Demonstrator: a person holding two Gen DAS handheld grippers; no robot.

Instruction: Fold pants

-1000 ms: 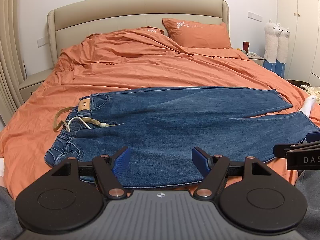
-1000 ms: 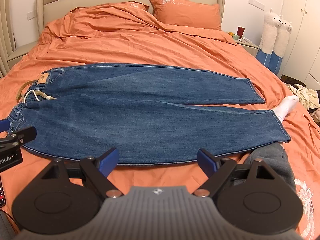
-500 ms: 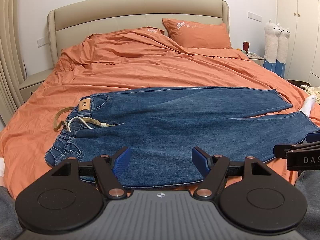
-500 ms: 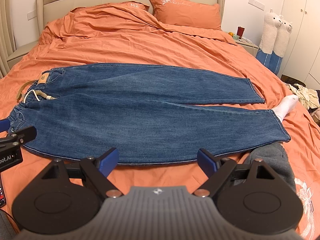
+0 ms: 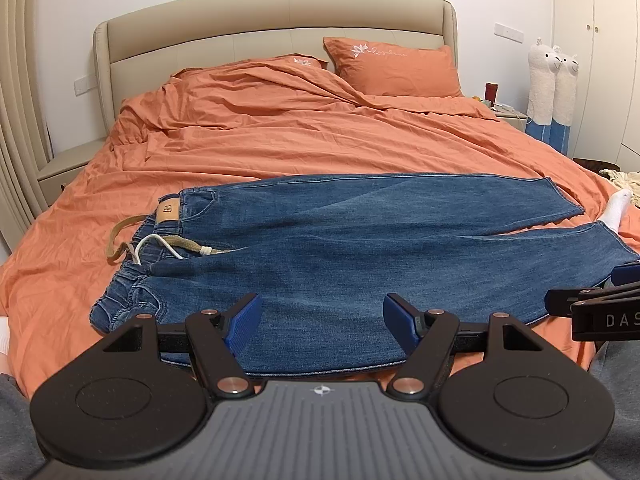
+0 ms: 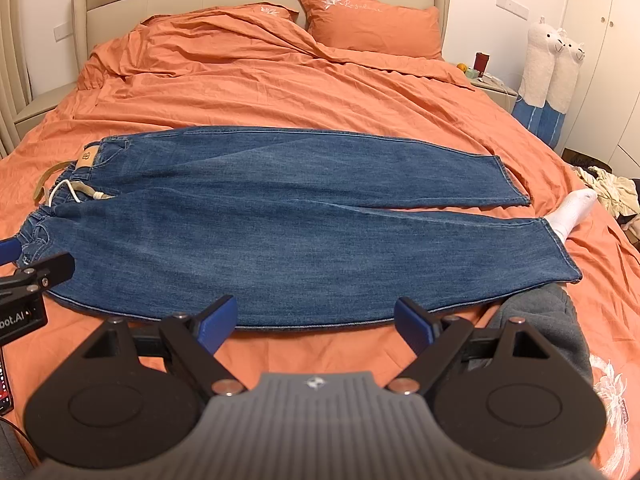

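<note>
The right claw (image 5: 618, 280) is cut by the picture's edge; the bedside items (image 6: 478, 65) are too small to identify.

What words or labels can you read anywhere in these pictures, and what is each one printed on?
"DAS", cut off by the frame edge: on the right gripper body, seen from the left wrist.
"oot.AI", start cut off: on the left gripper body, seen from the right wrist.
Tan patch on the jeans waistband: a logo mark, too small to read.
White script on the pillow: too blurred to read.
</note>
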